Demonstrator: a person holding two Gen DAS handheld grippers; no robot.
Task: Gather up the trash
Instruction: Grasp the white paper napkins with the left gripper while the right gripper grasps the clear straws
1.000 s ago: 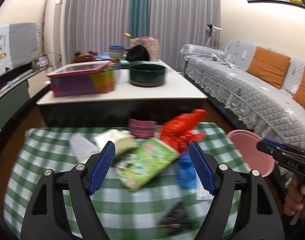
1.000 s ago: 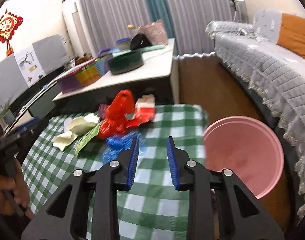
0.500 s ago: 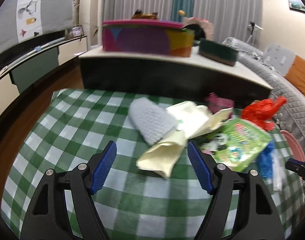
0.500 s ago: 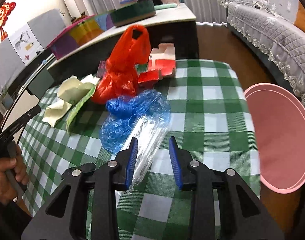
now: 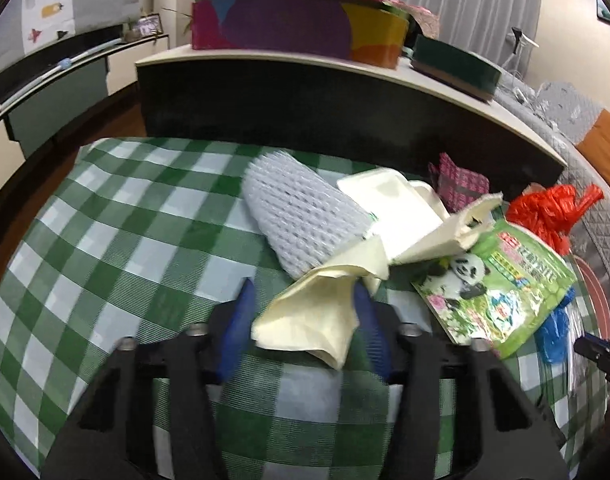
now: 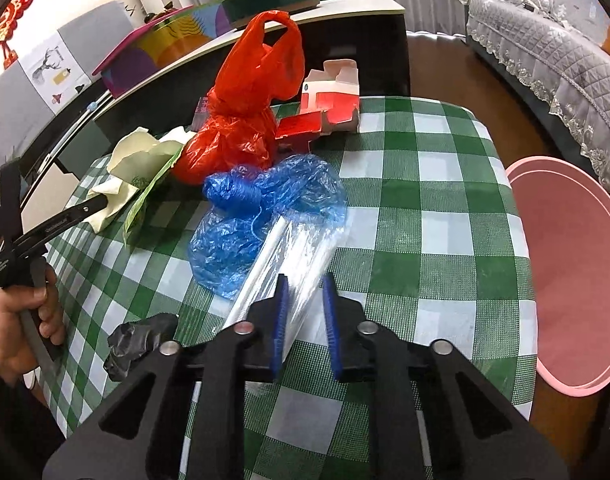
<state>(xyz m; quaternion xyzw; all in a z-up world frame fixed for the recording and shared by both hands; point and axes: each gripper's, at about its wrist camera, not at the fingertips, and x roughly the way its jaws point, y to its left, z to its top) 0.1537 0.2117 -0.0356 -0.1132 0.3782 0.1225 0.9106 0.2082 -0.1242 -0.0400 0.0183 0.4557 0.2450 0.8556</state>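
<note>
Trash lies heaped on a green-checked table. In the left wrist view my left gripper has a crumpled cream paper between its blue pads. Its jaws are closing, and the pads are only just at the paper's edges. In the right wrist view my right gripper is closing on a clear plastic wrapper, which its pads pinch. Behind the wrapper lie a blue plastic bag, a red plastic bag and a torn red carton. A grey foam net and a green panda packet lie beside the paper.
A pink basin stands on the floor off the table's right edge. A black scrap lies near the front left. A low table with a colourful box stands behind, and a grey sofa runs along the right. A hand holds the left gripper.
Both grippers came down toward the table. The left one swung from the green packet to the cream paper and narrowed around it. The right one reached the clear wrapper and narrowed onto it.
</note>
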